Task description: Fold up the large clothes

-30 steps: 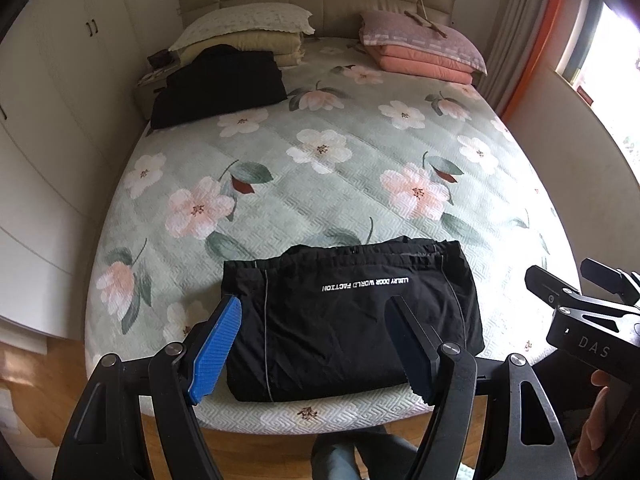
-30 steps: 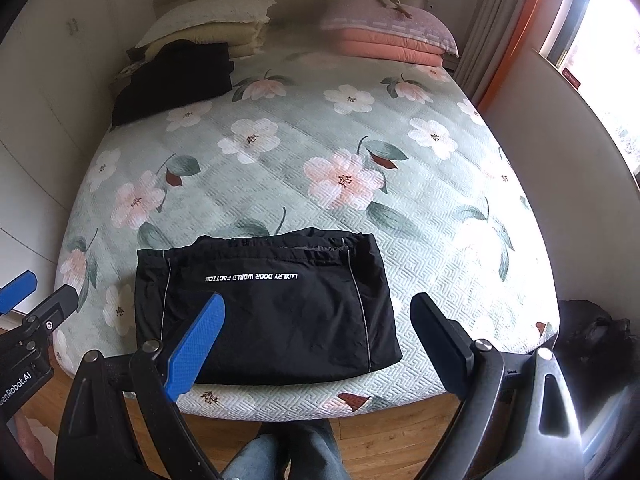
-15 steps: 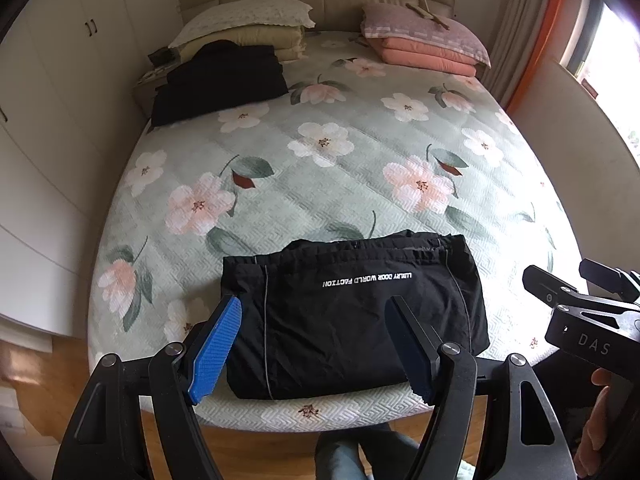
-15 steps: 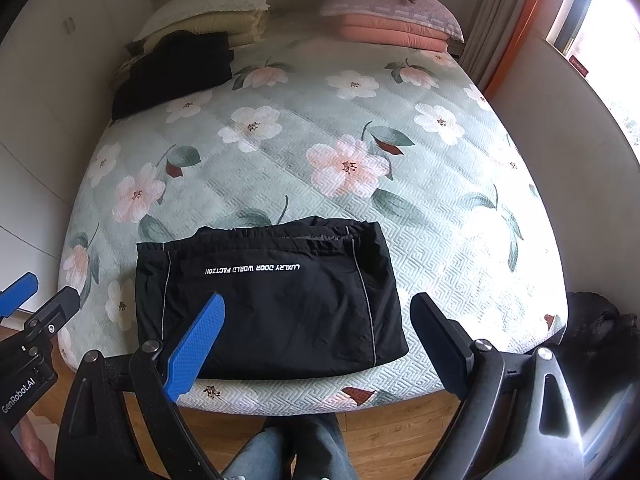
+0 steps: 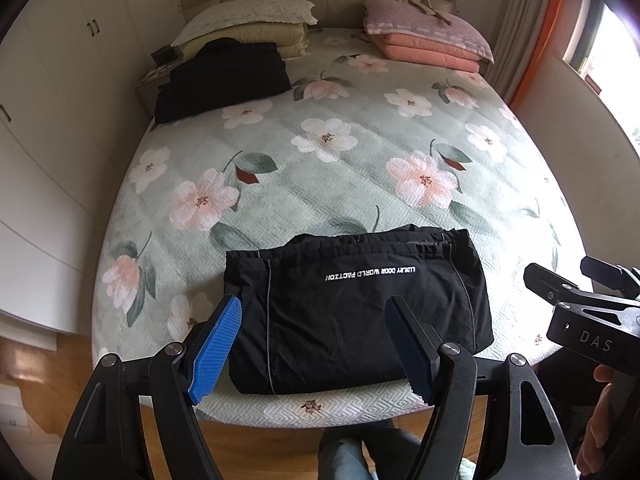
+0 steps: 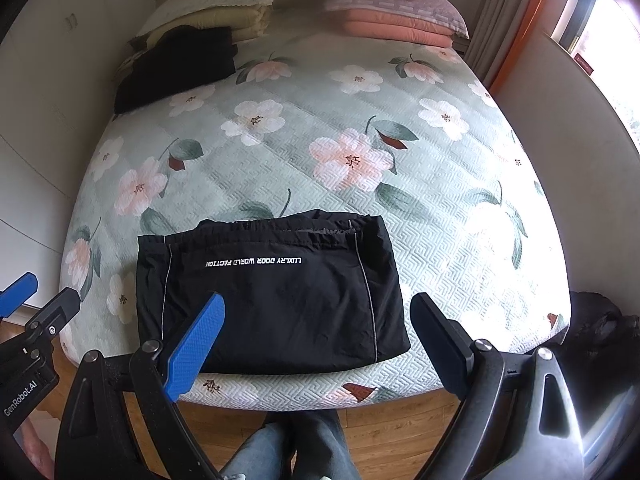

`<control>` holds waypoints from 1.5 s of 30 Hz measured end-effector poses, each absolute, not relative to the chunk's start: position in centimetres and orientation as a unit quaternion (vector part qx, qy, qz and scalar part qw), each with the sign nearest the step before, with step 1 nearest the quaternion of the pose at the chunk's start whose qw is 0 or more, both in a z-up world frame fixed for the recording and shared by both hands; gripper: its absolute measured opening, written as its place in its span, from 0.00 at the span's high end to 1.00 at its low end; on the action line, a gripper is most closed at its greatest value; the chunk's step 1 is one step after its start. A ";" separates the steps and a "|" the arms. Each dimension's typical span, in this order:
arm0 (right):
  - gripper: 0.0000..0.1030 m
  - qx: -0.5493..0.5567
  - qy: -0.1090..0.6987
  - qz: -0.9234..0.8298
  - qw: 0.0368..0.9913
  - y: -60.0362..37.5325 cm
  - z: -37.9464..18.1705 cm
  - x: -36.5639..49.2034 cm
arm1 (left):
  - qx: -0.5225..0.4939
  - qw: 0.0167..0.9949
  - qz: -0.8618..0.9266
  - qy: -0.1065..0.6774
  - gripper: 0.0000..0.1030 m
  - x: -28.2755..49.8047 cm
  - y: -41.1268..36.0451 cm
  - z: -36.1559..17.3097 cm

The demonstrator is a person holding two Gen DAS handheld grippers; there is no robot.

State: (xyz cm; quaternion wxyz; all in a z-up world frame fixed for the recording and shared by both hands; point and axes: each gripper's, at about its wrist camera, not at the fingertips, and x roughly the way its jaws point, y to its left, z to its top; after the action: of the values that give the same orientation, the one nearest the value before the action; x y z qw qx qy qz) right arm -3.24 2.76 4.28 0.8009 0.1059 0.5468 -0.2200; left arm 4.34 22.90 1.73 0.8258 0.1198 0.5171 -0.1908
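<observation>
A black garment (image 5: 356, 312) with white lettering lies folded into a flat rectangle near the foot edge of the bed; it also shows in the right wrist view (image 6: 272, 296). My left gripper (image 5: 314, 346) is open and empty, held above and in front of the garment. My right gripper (image 6: 320, 340) is open and empty, also above the garment's near edge. Neither touches the cloth. The right gripper's body shows at the right edge of the left wrist view (image 5: 580, 312).
The bed (image 5: 360, 168) has a green floral cover. A second folded black garment (image 5: 224, 76) lies at the far left by stacked pillows (image 5: 248, 24). Pink bedding (image 5: 428, 40) is at the far right. White wardrobes (image 5: 44, 128) stand left. The person's legs (image 6: 288, 448) stand on wooden floor.
Both grippers have drawn slightly back and up from the bed; the view tilts a little. The folded garment has not moved.
</observation>
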 end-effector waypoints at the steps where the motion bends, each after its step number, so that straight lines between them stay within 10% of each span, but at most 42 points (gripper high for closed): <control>1: 0.08 0.107 0.547 -0.219 0.801 2.8 4.3 -3.2 | 0.121 0.826 -0.190 0.517 0.27 4.3 22.9 1.7; 45: 0.08 0.096 0.559 -0.198 0.799 2.3 3.6 -4.4 | 0.123 0.833 -0.153 0.517 0.26 3.0 24.0 2.1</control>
State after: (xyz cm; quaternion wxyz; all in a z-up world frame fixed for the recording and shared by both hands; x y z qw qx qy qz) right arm -4.39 2.25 3.61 0.7994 0.0955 0.5591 -0.1982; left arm 3.04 24.05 2.09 0.8333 0.1228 0.5169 -0.1525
